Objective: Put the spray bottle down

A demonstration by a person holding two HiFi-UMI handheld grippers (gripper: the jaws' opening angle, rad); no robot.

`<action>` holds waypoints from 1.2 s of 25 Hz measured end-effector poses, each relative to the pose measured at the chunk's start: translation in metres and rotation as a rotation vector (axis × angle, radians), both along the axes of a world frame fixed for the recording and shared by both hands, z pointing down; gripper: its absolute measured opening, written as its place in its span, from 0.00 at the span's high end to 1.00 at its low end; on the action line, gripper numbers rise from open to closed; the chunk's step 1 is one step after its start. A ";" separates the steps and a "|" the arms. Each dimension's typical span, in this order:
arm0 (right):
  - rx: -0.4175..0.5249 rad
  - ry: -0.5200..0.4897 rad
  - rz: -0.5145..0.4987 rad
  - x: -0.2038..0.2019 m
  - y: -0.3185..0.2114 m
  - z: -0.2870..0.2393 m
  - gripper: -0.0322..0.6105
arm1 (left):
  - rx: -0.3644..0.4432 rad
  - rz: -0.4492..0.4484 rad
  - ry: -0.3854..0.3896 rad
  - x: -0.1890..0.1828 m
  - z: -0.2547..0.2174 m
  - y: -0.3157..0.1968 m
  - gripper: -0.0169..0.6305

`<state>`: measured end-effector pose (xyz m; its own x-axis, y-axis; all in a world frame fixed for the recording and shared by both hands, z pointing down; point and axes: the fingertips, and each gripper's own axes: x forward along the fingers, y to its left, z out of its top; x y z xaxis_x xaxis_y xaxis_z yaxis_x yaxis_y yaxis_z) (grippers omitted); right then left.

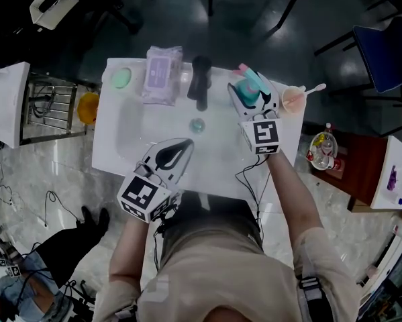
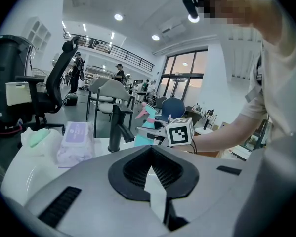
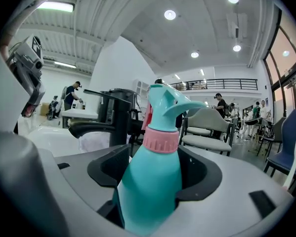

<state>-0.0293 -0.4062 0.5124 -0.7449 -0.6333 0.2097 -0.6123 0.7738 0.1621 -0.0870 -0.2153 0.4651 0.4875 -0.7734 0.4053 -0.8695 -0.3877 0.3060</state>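
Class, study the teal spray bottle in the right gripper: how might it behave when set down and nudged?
The spray bottle is tall with a narrow neck, so it probably tips easily. Its smooth plastic may slip in the right gripper. Weight depends on fill, which is not visible.

- The head view is dim and grey. The white table (image 1: 120, 146) is its brightest part, and the floor (image 1: 254, 19) at the top looks very dark.
- The table has a soft shine near its middle and only faint shadows.
- In both gripper views, light comes from round ceiling lamps (image 3: 170, 15). In the left gripper view, big windows (image 2: 185, 78) glow too.
- Both gripper views bend things like a fishbowl and have black corners.
- The spray bottle (image 3: 152, 181) is very close and looks a little soft at the bottom.
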 end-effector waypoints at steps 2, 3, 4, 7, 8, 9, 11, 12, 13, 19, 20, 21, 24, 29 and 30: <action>0.005 -0.001 -0.001 -0.001 -0.001 0.000 0.53 | -0.003 -0.002 0.004 0.000 0.002 0.000 0.96; 0.009 -0.004 -0.005 -0.001 -0.001 0.000 0.53 | -0.005 -0.003 0.006 -0.001 0.003 0.000 0.96; 0.012 -0.008 -0.008 -0.002 -0.001 0.000 0.53 | -0.007 -0.002 0.007 0.000 0.003 0.000 0.96; 0.018 -0.013 -0.012 -0.002 -0.002 -0.001 0.53 | -0.009 0.002 0.009 0.001 0.005 0.000 0.96; 0.018 -0.013 -0.012 -0.002 -0.002 -0.001 0.53 | -0.009 0.003 0.010 0.001 0.005 -0.001 0.96; 0.018 -0.013 -0.013 -0.003 -0.003 -0.001 0.53 | -0.010 0.005 0.011 0.001 0.006 -0.001 0.96; 0.015 -0.013 -0.022 -0.005 -0.004 -0.001 0.53 | -0.011 0.007 0.012 0.001 0.006 -0.002 0.96; 0.014 -0.013 -0.028 -0.006 -0.004 -0.001 0.53 | -0.012 0.008 0.013 0.001 0.007 -0.002 0.96; 0.011 -0.012 -0.035 -0.007 -0.004 -0.001 0.53 | -0.013 0.010 0.014 0.002 0.007 -0.003 0.96; -0.048 -0.056 -0.028 -0.002 -0.003 -0.005 0.53 | -0.016 0.027 0.019 0.004 0.009 -0.003 0.96; -0.049 -0.059 -0.024 -0.001 -0.002 -0.006 0.53 | -0.018 0.030 0.019 0.004 0.009 -0.003 0.96; -0.045 -0.057 -0.023 0.000 -0.001 -0.006 0.53 | -0.020 0.032 0.018 0.004 0.010 -0.002 0.96; -0.031 -0.050 -0.025 0.002 0.001 -0.010 0.53 | -0.020 0.036 0.016 0.004 0.010 0.000 0.96; -0.035 -0.019 0.011 0.011 0.009 -0.012 0.53 | -0.021 0.043 0.020 0.002 0.011 0.001 0.96; -0.043 -0.012 0.018 0.012 0.011 -0.010 0.53 | -0.021 0.043 0.023 0.002 0.011 0.002 0.96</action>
